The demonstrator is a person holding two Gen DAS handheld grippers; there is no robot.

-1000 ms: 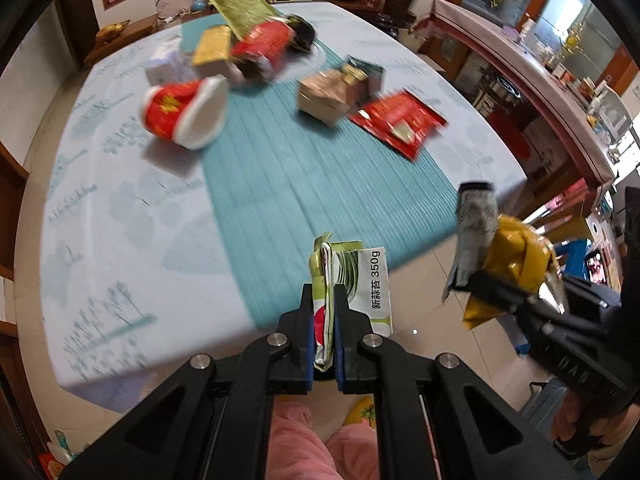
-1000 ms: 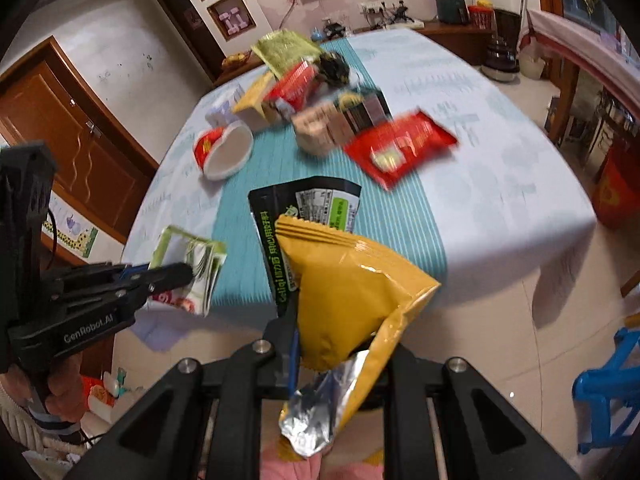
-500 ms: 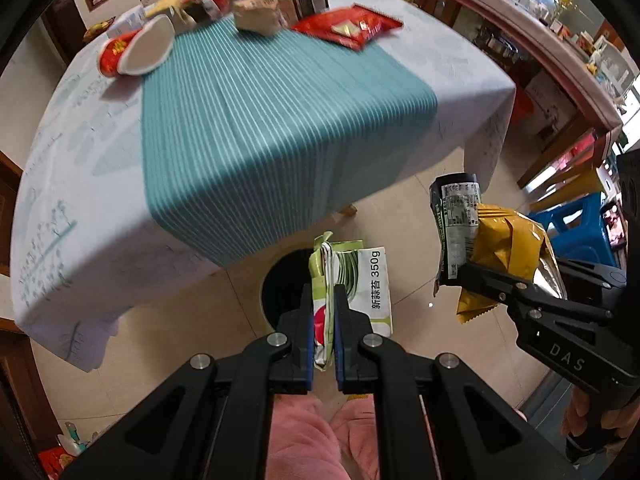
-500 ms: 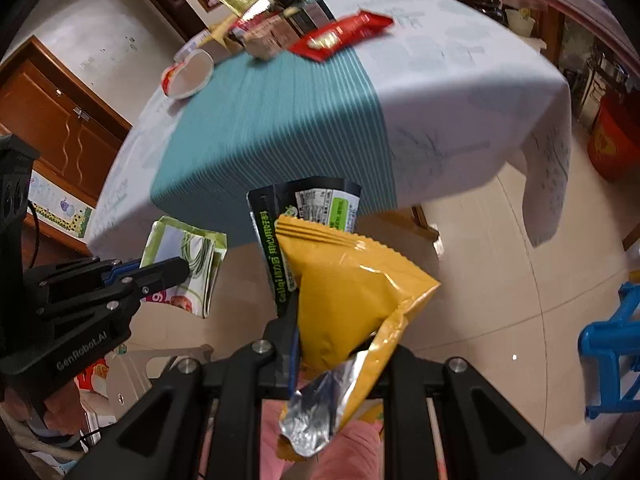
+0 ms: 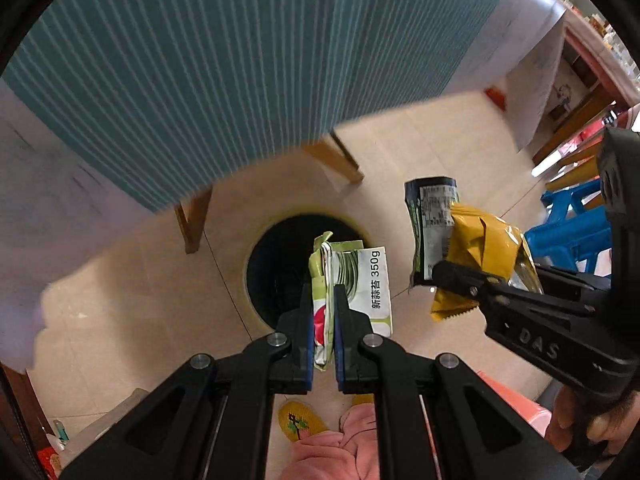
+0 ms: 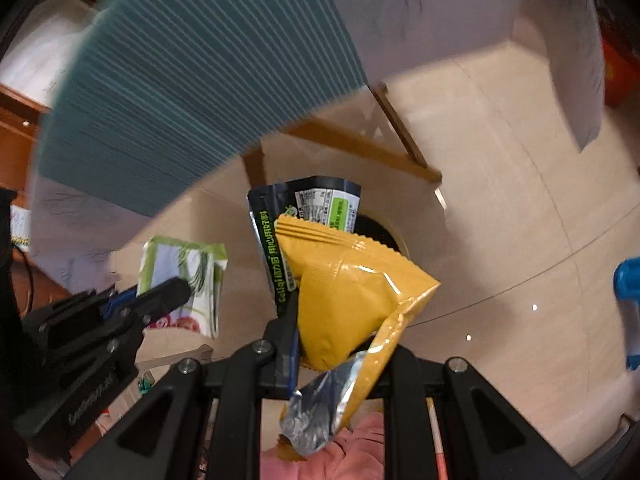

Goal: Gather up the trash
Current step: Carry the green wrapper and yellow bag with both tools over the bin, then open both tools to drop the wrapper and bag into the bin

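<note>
While foil hides it rightward, left wrist shows bin (image 5: 276, 264).

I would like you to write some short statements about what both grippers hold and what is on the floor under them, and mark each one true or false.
1. The left gripper is shut on a green and white packet. True.
2. The right gripper holds nothing. False: it is shut on a yellow bag and a black packet together.
3. A round bin with a dark inside stands on the floor below the left gripper. True.
4. The yellow bag is sealed and unopened. False: its lower end is torn open and shows the silver lining.
5. The striped teal cloth lies on the floor. False: it hangs over the table edge, above the wooden legs.
</note>
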